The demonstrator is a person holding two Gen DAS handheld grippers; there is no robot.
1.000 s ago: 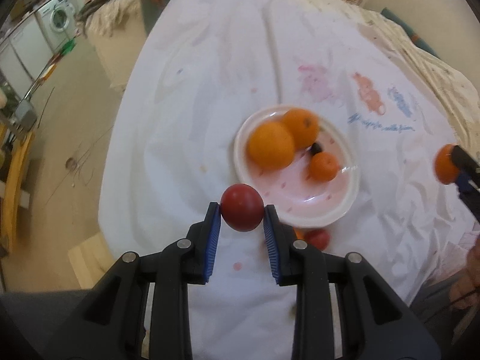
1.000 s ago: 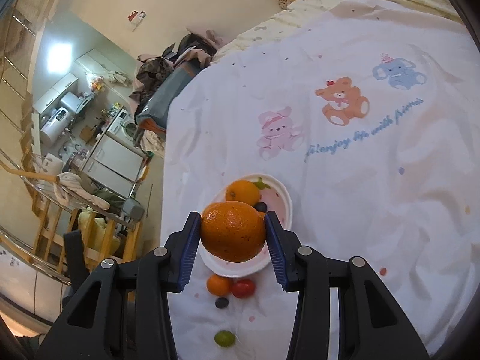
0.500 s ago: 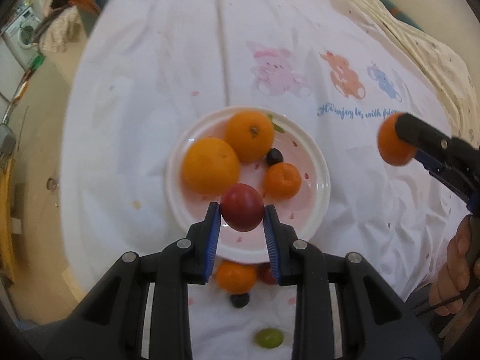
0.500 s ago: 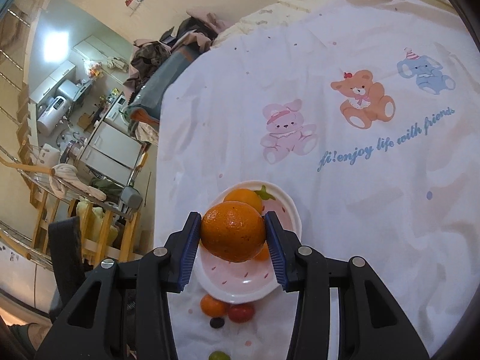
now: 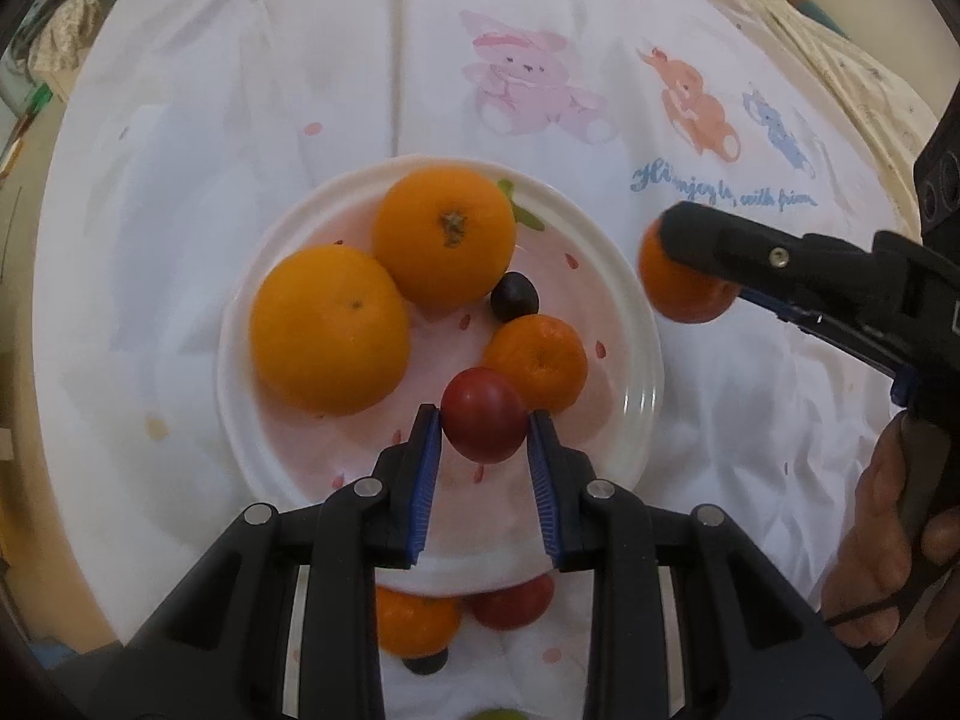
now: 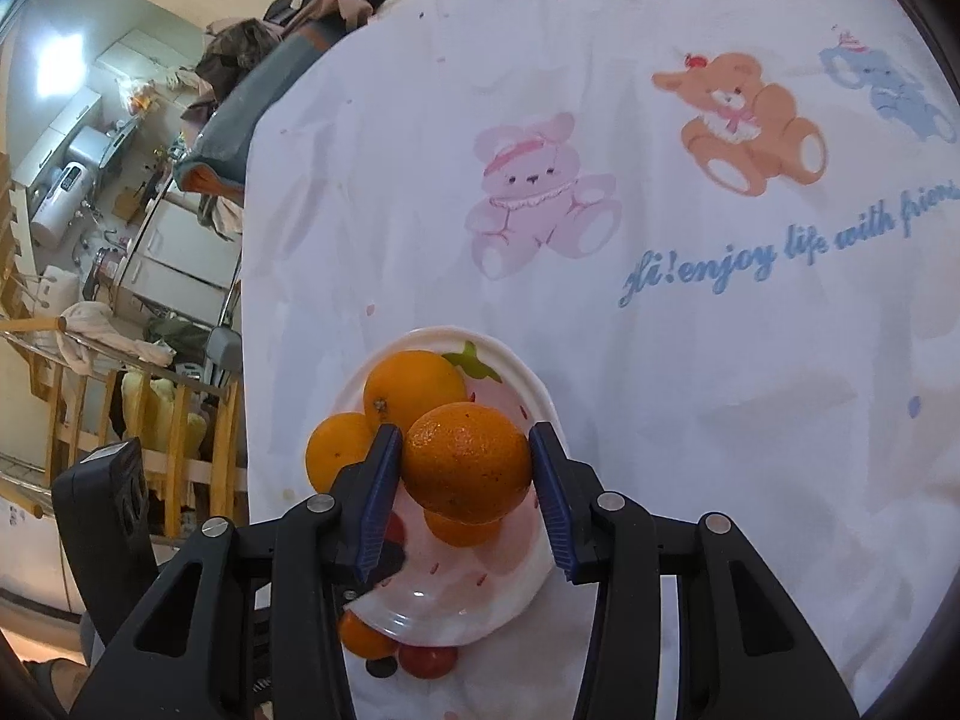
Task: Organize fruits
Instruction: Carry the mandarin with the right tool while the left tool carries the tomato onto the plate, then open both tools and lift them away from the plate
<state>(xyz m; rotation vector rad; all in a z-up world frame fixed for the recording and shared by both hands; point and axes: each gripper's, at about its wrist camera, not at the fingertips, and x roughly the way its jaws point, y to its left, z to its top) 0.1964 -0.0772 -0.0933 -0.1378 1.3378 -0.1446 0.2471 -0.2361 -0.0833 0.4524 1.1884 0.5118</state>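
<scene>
White bear-print sheet (image 5: 540,60) is carrying the plate (image 5: 636,324); left gripper (image 5: 485,420) is clamping a tomato (image 5: 483,414) over the plate; right gripper (image 6: 465,462) is gripping an orange (image 6: 467,462) above its edge.

Left tool (image 5: 485,420) reaching forward and level, blue-padded jaws pinched on a small red fruit (image 5: 483,415). Right tool (image 6: 465,468) clamped on an orange (image 6: 467,463), jaws spread wide by it; seen from the left view, angled in from the right, bare hand (image 5: 894,546) wrapped round its grip.
</scene>
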